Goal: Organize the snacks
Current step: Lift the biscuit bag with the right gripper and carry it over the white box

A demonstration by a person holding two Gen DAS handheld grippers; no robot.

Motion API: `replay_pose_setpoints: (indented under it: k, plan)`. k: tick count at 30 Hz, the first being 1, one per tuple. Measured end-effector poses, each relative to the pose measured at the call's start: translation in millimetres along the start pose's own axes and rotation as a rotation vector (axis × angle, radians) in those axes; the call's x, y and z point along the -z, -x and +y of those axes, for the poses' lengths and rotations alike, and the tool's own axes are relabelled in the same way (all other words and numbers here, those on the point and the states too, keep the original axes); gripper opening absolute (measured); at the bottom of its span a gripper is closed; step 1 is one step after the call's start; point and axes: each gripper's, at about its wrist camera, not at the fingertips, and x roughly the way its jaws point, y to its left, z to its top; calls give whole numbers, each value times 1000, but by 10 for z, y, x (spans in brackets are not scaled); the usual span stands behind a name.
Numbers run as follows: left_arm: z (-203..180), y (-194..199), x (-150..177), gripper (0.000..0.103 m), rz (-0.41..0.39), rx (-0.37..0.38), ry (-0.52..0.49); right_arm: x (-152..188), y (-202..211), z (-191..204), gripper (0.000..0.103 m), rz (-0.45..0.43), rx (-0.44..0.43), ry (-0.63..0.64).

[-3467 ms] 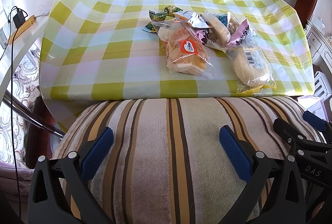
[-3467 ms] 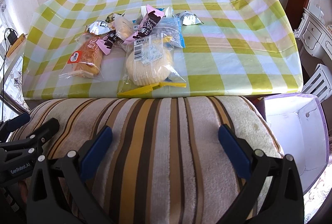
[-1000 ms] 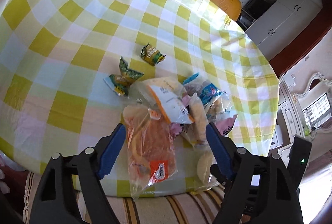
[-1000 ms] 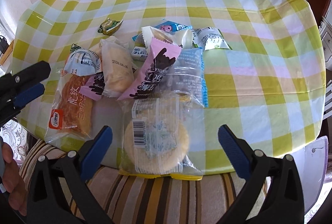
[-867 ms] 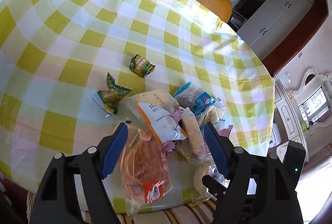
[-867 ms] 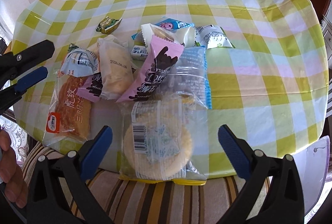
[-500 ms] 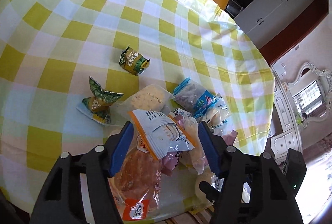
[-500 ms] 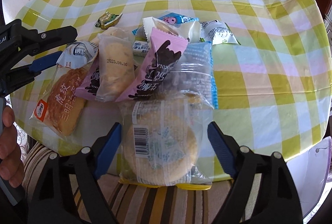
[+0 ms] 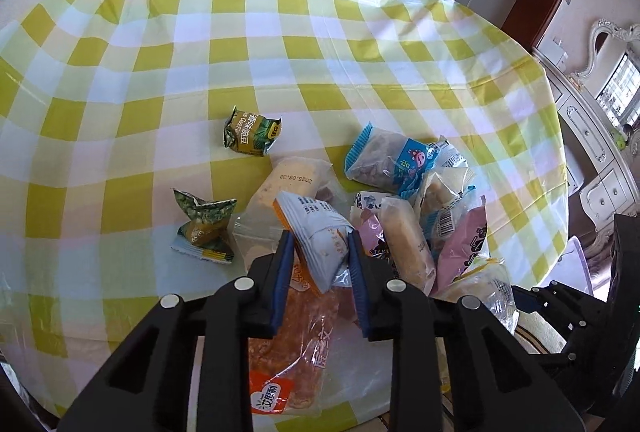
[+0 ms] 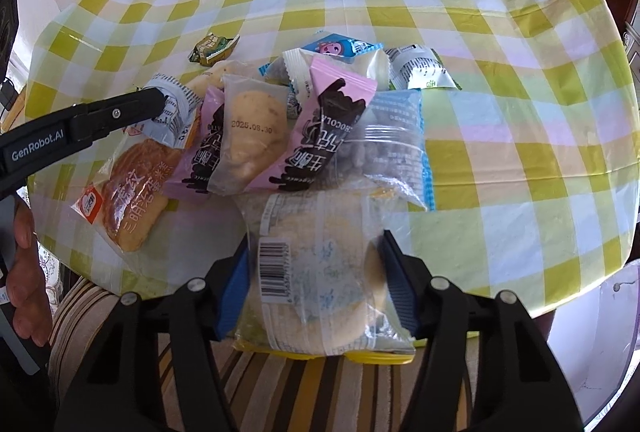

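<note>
A pile of wrapped snacks lies near the front edge of the yellow-checked table. My left gripper is shut on a grey-white packet with an orange edge, which lies on top of an orange bread bag. The right wrist view shows the same gripper pinching that packet from the left. My right gripper is closing around a clear bag with a round cake. Its pads touch the wrapper's two sides.
Pink chocolate packets, a pale bun, a blue packet and two small green packets lie around. A striped cushion sits below the table edge, a white box to its right. A person's hand is at far left.
Both grippers came from over the striped cushion to the pile. The left rolled, slid in and shut on the grey-white packet. The right's jaws narrowed onto the cake bag.
</note>
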Motion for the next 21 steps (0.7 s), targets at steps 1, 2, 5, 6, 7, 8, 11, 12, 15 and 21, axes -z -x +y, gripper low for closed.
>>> replay_pose_setpoints:
  k: [1,2,5,6,7,8,11,12,15,21]
  plan:
    - [0,20,2,24,-6,7,3,0,19,-3,61,-5,-3,-2]
    - [-4,41,6,23,-12,9,2,3,34,-8,60,-7,-6,-4]
    - [-6,129,13,22,-41,15,14,12,72,-33,60,-7,-20,-13]
    - [-2,169,13,22,-52,15,20,17,88,-40,60,-6,-26,-16]
    - [7,213,13,22,-66,20,29,23,108,-49,59,-6,-34,-19]
    - [12,261,9,22,-78,26,36,33,131,-58,59,-7,-41,-23]
    - [-2,396,8,22,-109,26,48,53,202,-105,58,-13,-53,-37]
    - [-18,443,8,22,-119,32,52,57,224,-124,58,-15,-58,-44]
    - [-102,575,19,22,-145,45,55,57,322,-206,58,-28,-74,-71]
    - [-388,765,24,22,-181,114,37,3,585,-502,58,-75,-94,-144]
